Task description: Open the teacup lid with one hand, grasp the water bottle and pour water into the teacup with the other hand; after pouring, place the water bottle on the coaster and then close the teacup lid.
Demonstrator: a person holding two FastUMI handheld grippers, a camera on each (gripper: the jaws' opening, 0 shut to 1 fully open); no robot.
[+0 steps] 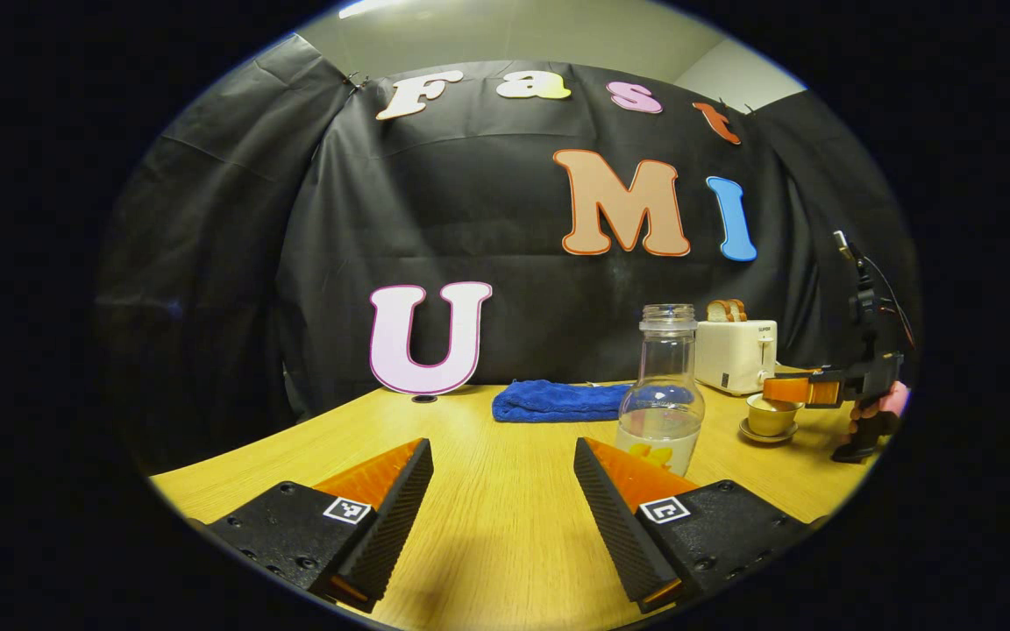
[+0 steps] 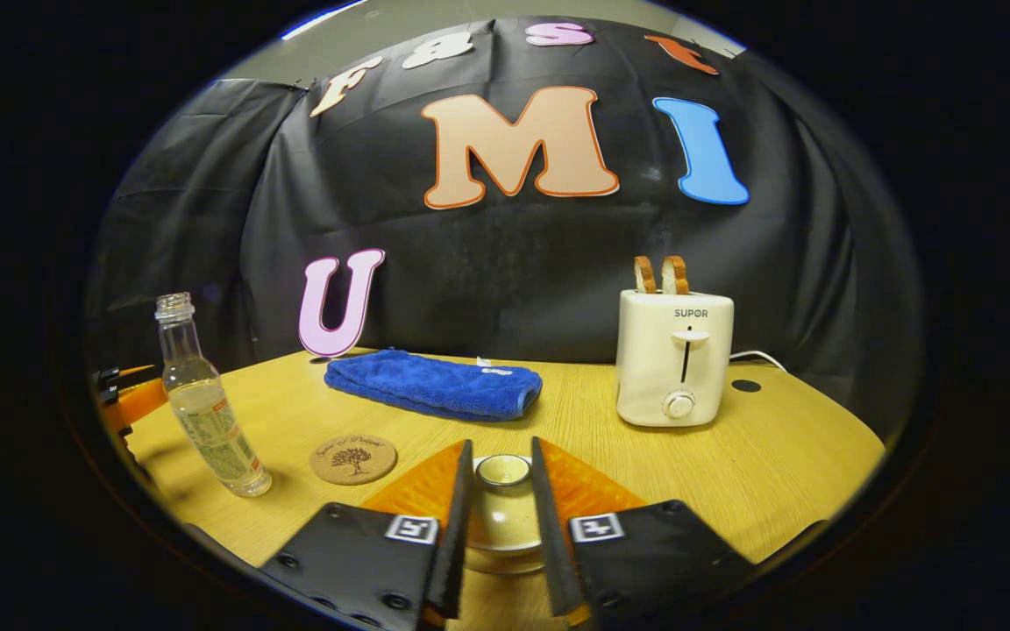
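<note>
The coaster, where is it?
In the right gripper view the coaster lies flat on the table, left of the teacup, between the bottle and the blue towel.

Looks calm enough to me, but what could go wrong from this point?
The clear, uncapped water bottle stands just ahead of the open left gripper; a clumsy approach might tip it and spill. The right gripper brackets the small yellowish teacup lid; an off-centre pinch could drag the cup across the wooden table.
</note>
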